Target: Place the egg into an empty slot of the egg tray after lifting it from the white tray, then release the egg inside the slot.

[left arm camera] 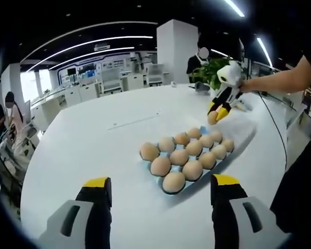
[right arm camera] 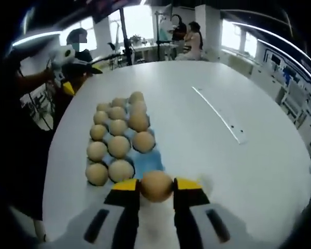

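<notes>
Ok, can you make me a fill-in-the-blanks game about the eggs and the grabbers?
1. The right gripper is shut on an ____.
2. The egg tray on the table is coloured ____.
3. The left gripper's jaws are ____, holding nothing.

Missing words: egg; blue; open

Right gripper view. My right gripper rises from the lower edge, its yellow-tipped jaws closed on a tan egg held between them. Just beyond lies the blue egg tray on the white round table, its slots holding rows of tan eggs; the cell nearest the held egg shows bare blue. At upper left, my left gripper appears in my other hand, well apart from the tray. A thin strip lies on the table to the right. People stand in the background.
</notes>
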Motion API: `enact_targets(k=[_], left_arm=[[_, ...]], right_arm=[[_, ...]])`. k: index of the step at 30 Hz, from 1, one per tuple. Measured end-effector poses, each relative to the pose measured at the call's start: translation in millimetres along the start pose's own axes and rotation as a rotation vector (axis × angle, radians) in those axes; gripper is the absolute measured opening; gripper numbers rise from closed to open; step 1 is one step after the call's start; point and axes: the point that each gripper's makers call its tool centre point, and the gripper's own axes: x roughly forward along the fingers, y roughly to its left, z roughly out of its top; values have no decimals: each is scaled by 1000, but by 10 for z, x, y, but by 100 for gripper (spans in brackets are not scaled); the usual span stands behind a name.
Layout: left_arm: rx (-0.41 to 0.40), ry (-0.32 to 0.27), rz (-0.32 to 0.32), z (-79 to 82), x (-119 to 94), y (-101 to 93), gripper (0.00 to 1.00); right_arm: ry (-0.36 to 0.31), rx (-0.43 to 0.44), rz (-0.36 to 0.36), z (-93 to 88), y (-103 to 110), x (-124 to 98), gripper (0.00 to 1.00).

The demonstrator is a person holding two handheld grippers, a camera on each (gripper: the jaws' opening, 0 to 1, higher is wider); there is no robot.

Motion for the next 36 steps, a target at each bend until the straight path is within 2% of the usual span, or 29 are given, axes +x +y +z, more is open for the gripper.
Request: enact_targets(k=[8,21,36], left_arm=[[-4,2,4,-18,-12,36,79],[4,10,4,-48,-21,24,78],[1,13,13,-101,-31,95,78]], right_arm=[[0,-20,33,124,39,160,24],[28,-58,80,154,95,368,24],[77,-43,111,13,117,520,24]])
